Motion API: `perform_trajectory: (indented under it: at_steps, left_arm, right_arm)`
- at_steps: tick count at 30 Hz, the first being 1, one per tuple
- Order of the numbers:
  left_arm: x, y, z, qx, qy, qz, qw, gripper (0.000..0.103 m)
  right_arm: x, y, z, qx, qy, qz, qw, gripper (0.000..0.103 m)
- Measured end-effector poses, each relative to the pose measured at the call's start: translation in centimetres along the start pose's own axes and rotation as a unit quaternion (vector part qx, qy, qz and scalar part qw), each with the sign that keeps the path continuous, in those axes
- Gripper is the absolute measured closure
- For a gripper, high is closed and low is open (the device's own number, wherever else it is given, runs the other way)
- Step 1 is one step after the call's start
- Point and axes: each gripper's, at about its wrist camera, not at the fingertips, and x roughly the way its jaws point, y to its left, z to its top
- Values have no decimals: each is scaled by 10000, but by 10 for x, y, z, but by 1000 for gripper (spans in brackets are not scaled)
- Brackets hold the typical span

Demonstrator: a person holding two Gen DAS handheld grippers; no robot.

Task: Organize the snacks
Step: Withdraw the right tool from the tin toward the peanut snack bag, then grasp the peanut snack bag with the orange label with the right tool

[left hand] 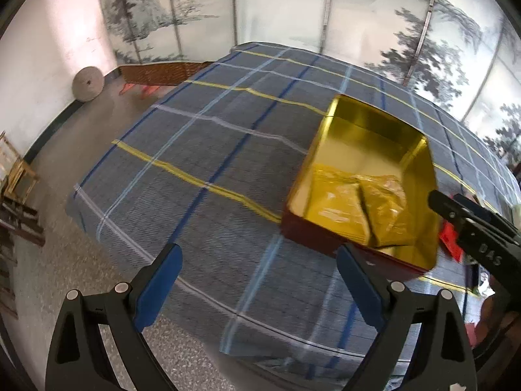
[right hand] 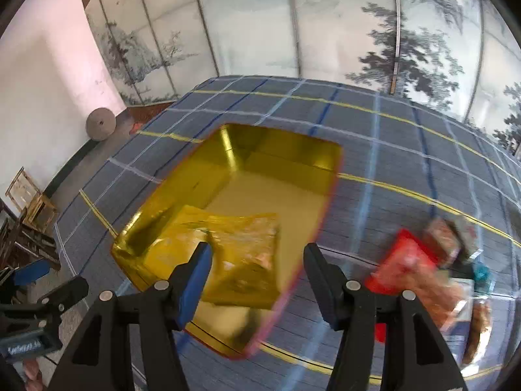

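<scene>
We read "DAS" on our right gripper [left hand: 462, 218]. Our left gripper [left hand: 257, 280] gapes wide, holding nothing. Our right gripper's jaws, empty too, are spread over the gold tin [right hand: 286, 192] on the plaid tablecloth [left hand: 211, 150], where yellow snack packets [right hand: 247, 247] lie; blurred snacks [right hand: 420, 264] sit beside it.

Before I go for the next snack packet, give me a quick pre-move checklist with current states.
1. Right gripper open and empty: ok.
2. Left gripper open and empty: ok.
3. Tin open, with room at its far end: ok.
4. Packets already inside lie flat: ok.
5. Remaining snacks on the cloth right of the tin: ok, but blurred.
6. Which packet is on top: cannot tell.
</scene>
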Motion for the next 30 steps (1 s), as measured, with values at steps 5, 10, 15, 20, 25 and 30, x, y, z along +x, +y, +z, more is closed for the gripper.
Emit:
perform_trajectory:
  at_steps: [5, 10, 15, 20, 25, 30]
  left_arm:
    - [-3, -28, -2, 298, -30, -142, 9994, 9]
    - [-4, -55, -6, 539, -15, -287, 9981, 9]
    - [-4, -85, -11, 818, 49, -396, 9958, 9]
    - [-5, -114, -18, 1097, 79, -528, 9925, 9]
    - [-5, -141, -23, 1327, 118, -642, 9890, 9]
    - [0, -164, -26, 1549, 169, -655, 9856, 9]
  right_arm:
    - [-28, -47, -11, 137, -102, -306, 9994, 43]
    - [-52, -108, -32, 388, -97, -833, 9957, 43]
    - [-66, -164, -61, 671, 39, -1275, 9896, 43]
    - [-64, -202, -86, 957, 251, -1436, 9847, 43]
    - [-59, -211, -98, 1040, 314, -1358, 9848, 43]
    - [-49, -213, -101, 1033, 321, -1327, 9852, 43]
